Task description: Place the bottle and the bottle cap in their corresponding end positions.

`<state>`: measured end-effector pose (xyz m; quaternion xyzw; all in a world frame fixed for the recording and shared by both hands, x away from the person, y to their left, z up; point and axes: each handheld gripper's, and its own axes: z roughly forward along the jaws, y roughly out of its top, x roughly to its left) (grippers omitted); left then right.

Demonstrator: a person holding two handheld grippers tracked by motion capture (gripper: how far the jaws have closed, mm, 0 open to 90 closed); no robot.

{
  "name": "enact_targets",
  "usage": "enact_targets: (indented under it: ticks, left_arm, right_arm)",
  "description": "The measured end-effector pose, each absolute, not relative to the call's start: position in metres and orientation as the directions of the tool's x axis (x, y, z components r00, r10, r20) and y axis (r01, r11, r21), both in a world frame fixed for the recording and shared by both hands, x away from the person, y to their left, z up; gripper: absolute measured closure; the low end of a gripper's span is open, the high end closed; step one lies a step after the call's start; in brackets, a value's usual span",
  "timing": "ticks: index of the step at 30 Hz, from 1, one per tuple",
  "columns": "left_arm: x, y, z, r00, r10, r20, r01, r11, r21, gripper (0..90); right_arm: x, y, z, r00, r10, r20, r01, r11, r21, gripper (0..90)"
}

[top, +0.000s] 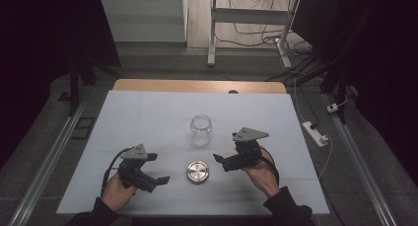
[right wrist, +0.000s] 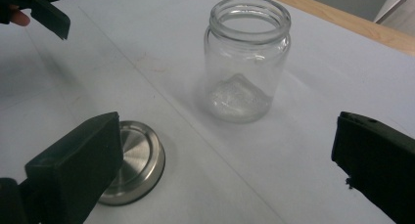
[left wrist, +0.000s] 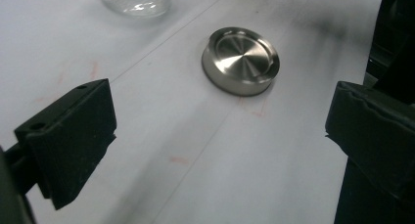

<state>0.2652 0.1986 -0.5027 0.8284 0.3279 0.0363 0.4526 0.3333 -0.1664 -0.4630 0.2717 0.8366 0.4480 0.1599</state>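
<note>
While you hold both tools low over the white worktop (top: 148, 112), nothing lies on it but two things, and nothing stands between them and your jaws. Beyond the far wooden edge you have a grey floor, a white table frame (top: 213, 33) and loose cables (top: 296, 63); a white power strip (top: 315, 133) lies off the worktop's right side.

Your right gripper (top: 224, 162) sits right of centre with its jaws spread wide and empty; in the right gripper view the left jaw covers part of the lid's near edge, and the right jaw is cut off by the frame. Your left gripper (top: 158, 168) sits left of centre, jaws also spread wide and holding nothing, aimed toward the lid.

The glass jar (top: 201, 130) stands upright and open near the middle of the worktop, well apart from either gripper. Its clear walls are hard to trace from the high view, and the left gripper view catches just its blurred base at the top edge.

The round metal lid (top: 197, 171) lies flat just in front of the jar, between your two grippers, touching neither.
</note>
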Motion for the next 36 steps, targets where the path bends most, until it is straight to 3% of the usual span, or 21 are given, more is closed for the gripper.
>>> enact_targets:
  ticks: [25,36]
  left_arm:
    - [0.212,0.272,-0.511,0.650,0.728,-0.218,0.571,-0.279,0.772,0.0]
    - [0.196,0.293,-0.518,0.575,0.792,-0.204,0.615,-0.255,0.746,0.0]
  right_arm:
    - [0.280,-0.257,-0.471,-0.680,0.732,-0.043,0.374,0.396,0.839,0.0]
    - [0.259,-0.291,-0.486,-0.596,0.803,-0.015,0.454,0.353,0.818,0.0]
